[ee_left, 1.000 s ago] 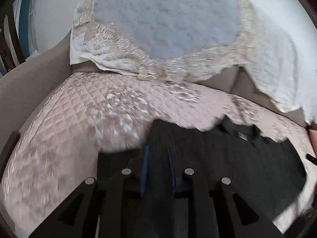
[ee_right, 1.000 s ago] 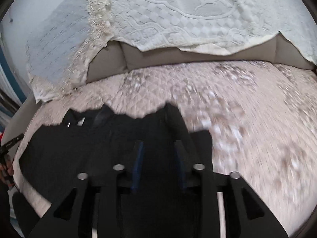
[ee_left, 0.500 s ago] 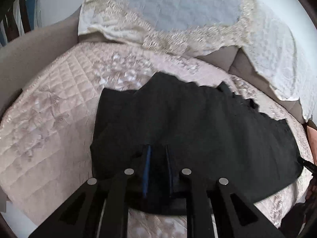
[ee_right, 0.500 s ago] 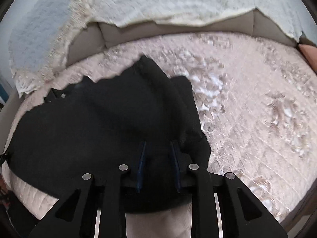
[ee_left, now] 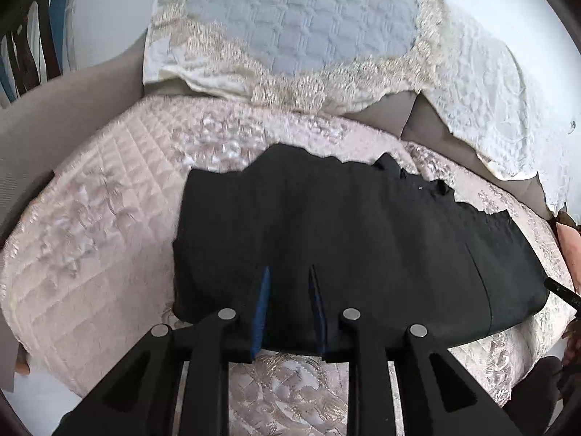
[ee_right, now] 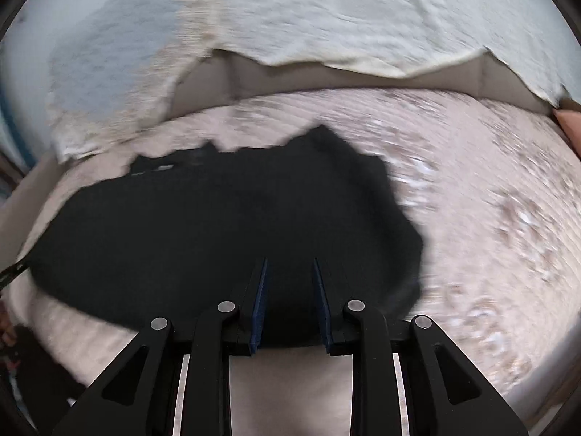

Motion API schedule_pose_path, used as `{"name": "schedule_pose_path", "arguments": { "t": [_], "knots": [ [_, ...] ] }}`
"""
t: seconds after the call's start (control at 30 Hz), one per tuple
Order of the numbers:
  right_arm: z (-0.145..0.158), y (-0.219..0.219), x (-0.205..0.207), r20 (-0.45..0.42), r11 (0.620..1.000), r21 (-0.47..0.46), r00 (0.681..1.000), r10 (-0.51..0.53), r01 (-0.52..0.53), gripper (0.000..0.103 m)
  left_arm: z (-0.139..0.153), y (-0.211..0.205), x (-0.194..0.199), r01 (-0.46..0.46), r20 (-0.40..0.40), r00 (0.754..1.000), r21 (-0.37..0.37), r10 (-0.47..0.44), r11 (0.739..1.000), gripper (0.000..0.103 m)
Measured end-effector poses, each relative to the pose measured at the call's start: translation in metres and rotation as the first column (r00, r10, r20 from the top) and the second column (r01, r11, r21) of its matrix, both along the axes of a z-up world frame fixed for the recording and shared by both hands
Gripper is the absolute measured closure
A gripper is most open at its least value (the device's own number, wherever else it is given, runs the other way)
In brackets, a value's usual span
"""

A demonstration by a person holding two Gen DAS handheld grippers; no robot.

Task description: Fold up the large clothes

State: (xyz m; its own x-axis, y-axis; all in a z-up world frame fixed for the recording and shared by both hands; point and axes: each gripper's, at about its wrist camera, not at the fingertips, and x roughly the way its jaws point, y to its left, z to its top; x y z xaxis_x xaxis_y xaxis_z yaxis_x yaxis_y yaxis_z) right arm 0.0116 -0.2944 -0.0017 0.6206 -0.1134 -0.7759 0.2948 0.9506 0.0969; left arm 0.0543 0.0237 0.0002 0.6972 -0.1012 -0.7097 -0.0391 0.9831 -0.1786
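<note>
On a sofa seat spread with a quilted pink cover (ee_left: 109,225), one black garment (ee_left: 345,239) lies doubled over, its near edge a smooth fold and its ragged far edges stacked toward the backrest. The left tool (ee_left: 288,309) sits over the near-left part of the fold, its blue-padded fingers (ee_left: 262,301) set apart with dark cloth between them; whether they pinch that cloth or merely rest above it cannot be told. The right tool (ee_right: 288,301), seen through motion blur, stands likewise at the near-right part of the garment, jaws parted by a similar gap, grip equally uncertain. By the look of it, a first fold has just been laid and the pair is at the point of letting go. The next move would seem to call for freeing both tools and taking hold at one short end, to bring it across for a second fold without dragging the layers askew. Counted: one garment, two tools, two pale lace-edged throws (ee_left: 301,36) over the backrest.
</note>
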Motion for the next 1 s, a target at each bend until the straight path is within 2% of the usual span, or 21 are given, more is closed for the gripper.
{"name": "schedule_pose_path", "arguments": {
  "t": [0.07,0.17,0.27,0.33,0.47,0.57,0.67,0.83,0.9,1.0],
  "knots": [
    [-0.002,0.032,0.006,0.013,0.997,0.030,0.997,0.074,-0.075,0.078,-0.004,0.004,0.000,-0.024,-0.004,1.000,0.023,0.024,0.999,0.075],
    [-0.013,0.076,0.019,0.020,0.983,0.064,0.985,0.173,-0.174,0.078,-0.023,0.017,0.002,-0.071,-0.082,0.994,0.020,0.072,0.997,0.075],
    [-0.028,0.114,0.035,-0.005,0.963,0.081,0.967,0.257,-0.255,0.078,-0.026,0.015,-0.005,-0.053,-0.083,0.995,0.037,0.056,0.998,0.075],
    [-0.031,0.129,0.042,-0.022,0.956,0.083,0.959,0.284,-0.281,0.078,-0.022,0.012,-0.007,-0.044,-0.087,0.995,0.051,0.049,0.998,0.075],
    [-0.026,0.150,0.057,-0.012,0.942,0.082,0.945,0.328,-0.325,0.078,-0.006,0.024,-0.014,-0.070,-0.053,0.996,-0.023,0.069,0.997,0.075],
    [-0.022,0.163,0.071,0.003,0.933,0.070,0.936,0.353,-0.352,0.078,0.000,0.036,-0.008,-0.104,-0.028,0.994,-0.017,0.103,0.994,0.064],
    [-0.022,0.179,0.085,0.007,0.926,0.066,0.928,0.372,-0.372,0.078,-0.003,0.051,0.009,-0.148,-0.048,0.988,-0.012,0.147,0.989,0.063],
    [-0.033,0.200,0.102,0.001,0.913,0.082,0.916,0.402,-0.400,0.078,-0.021,0.070,0.035,-0.172,-0.102,0.981,-0.070,0.165,0.983,0.062],
    [-0.046,0.209,0.107,-0.024,0.905,0.085,0.907,0.420,-0.417,0.078,-0.033,0.071,0.039,-0.174,-0.131,0.978,-0.081,0.163,0.981,0.062],
    [-0.068,0.216,0.108,-0.090,0.896,0.081,0.892,0.442,-0.436,0.078,-0.041,0.069,0.031,-0.168,-0.115,0.981,-0.104,0.156,0.980,0.061]
  ]
}}
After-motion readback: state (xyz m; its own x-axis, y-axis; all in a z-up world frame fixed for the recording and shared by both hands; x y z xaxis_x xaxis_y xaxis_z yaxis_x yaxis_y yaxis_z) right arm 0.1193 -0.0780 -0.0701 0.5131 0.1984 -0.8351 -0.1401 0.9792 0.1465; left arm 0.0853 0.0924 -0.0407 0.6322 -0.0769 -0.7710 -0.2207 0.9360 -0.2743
